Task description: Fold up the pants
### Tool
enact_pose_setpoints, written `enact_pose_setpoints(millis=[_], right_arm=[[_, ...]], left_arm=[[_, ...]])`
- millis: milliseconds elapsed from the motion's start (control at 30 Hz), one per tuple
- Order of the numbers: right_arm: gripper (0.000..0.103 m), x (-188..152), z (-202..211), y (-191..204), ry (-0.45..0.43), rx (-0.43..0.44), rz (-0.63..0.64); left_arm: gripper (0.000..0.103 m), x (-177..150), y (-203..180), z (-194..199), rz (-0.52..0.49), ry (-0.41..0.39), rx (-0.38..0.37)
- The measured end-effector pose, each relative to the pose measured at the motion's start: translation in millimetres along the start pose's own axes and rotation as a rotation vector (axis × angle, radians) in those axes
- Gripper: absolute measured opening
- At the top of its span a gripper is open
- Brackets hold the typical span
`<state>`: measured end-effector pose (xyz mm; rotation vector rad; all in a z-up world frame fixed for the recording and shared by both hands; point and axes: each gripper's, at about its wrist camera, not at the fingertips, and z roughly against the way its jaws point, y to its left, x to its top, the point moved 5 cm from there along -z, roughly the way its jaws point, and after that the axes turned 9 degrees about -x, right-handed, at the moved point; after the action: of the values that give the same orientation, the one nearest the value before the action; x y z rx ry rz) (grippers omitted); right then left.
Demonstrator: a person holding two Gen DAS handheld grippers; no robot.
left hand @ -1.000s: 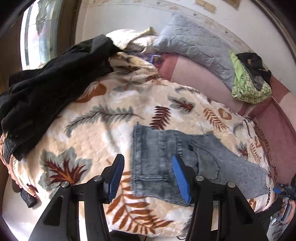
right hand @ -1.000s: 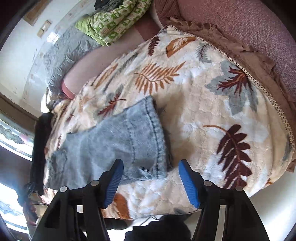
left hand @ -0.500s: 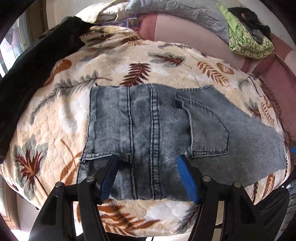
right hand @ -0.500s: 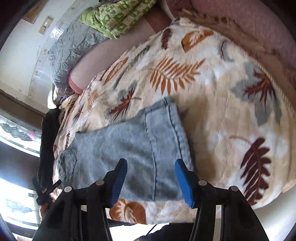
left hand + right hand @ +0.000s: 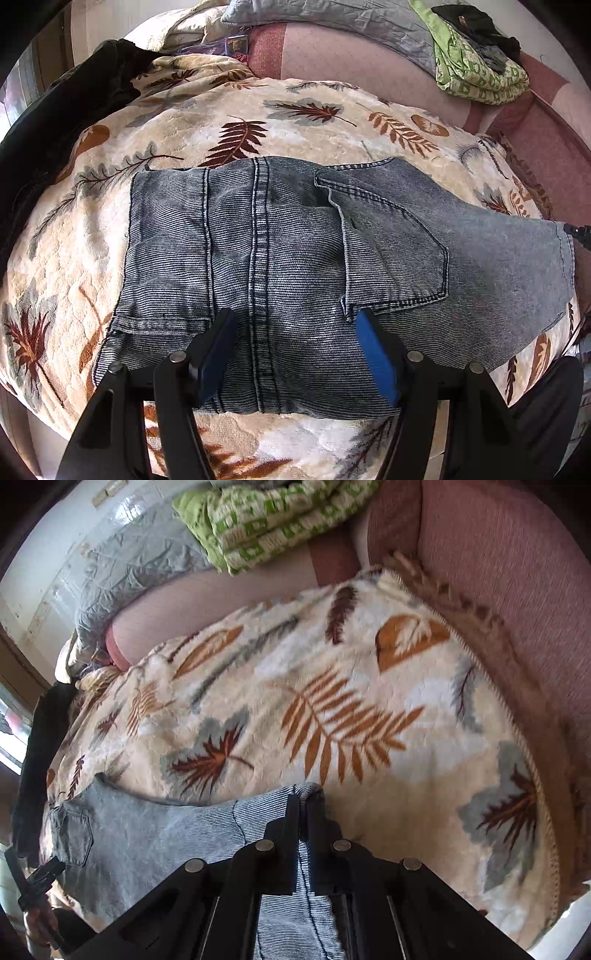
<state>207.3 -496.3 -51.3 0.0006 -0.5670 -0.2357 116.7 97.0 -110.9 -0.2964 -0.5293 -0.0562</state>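
On my far left a black garment (image 5: 55, 122) is heaped on the edge of the leaf-print blanket (image 5: 258, 122). The jeans (image 5: 280, 251) lie flat across that blanket, already folded, with the waistband end on the left side of my left view and a back pocket (image 5: 391, 251) facing up toward the right. My left gripper (image 5: 295, 354) hangs over the near edge of the denim with its blue pads (image 5: 376, 354) spread apart, straddling the centre seam; the pads press on nothing that I can see, so it is released. Further right, a folded green patterned cloth (image 5: 480, 74) sits on the pink couch (image 5: 535, 155), next to a grey quilted pillow (image 5: 332, 18). At the right end of the jeans, my right gripper (image 5: 304, 801) is clenched, its dark fingers (image 5: 291, 830) pressed together with the hem of the leg pinched between them, the cloth bunched up at the tips.
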Motion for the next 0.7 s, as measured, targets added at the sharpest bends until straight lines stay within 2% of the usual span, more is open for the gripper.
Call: enact_pose_setpoints(millis=[33, 67, 100, 133, 167, 233, 300, 400, 533, 700], right_arm=[[0.004, -4.1, -10.5, -1.3, 0.006, -0.003, -0.015], [0.006, -13.7, -30.2, -1.9, 0.067, -0.021, -0.002], [0.009, -26.8, -51.9, -4.5, 0.189, -0.038, 0.011], [0.012, -37.2, -62.9, -8.5, 0.246, -0.043, -0.007], [0.015, -38.4, -56.0, -13.4, 0.2, -0.023, -0.049], [0.023, -41.3, -34.2, -25.5, 0.178, 0.044, -0.172], [0.044, -50.1, -3.3, -39.4, 0.148, 0.101, -0.292], [0.059, -80.9, 38.2, -53.6, 0.131, 0.143, -0.402], [0.062, -135.4, 38.8, -64.4, 0.238, 0.203, -0.585], [0.06, -164.2, 5.4, -61.5, 0.289, 0.258, -0.741]], left_arm=[[0.069, -0.5, -0.4, -0.2, -0.005, -0.005, 0.002], [0.07, -0.8, -1.1, -0.8, -0.011, -0.008, 0.007], [0.07, -0.8, -1.6, -1.1, -0.014, -0.008, 0.012], [0.07, -0.5, -2.0, -1.0, -0.017, -0.007, 0.015], [0.07, -0.3, -2.5, -0.5, -0.021, -0.004, 0.015], [0.07, -0.1, -1.9, 0.1, -0.019, -0.002, 0.009], [0.071, -0.1, -0.8, -0.4, -0.013, -0.003, 0.001], [0.074, -1.5, 0.0, -0.6, 0.001, -0.026, -0.013], [0.08, -3.1, -2.0, -1.6, -0.004, -0.055, -0.024], [0.084, -1.8, -0.7, -0.9, 0.03, -0.093, -0.047]])
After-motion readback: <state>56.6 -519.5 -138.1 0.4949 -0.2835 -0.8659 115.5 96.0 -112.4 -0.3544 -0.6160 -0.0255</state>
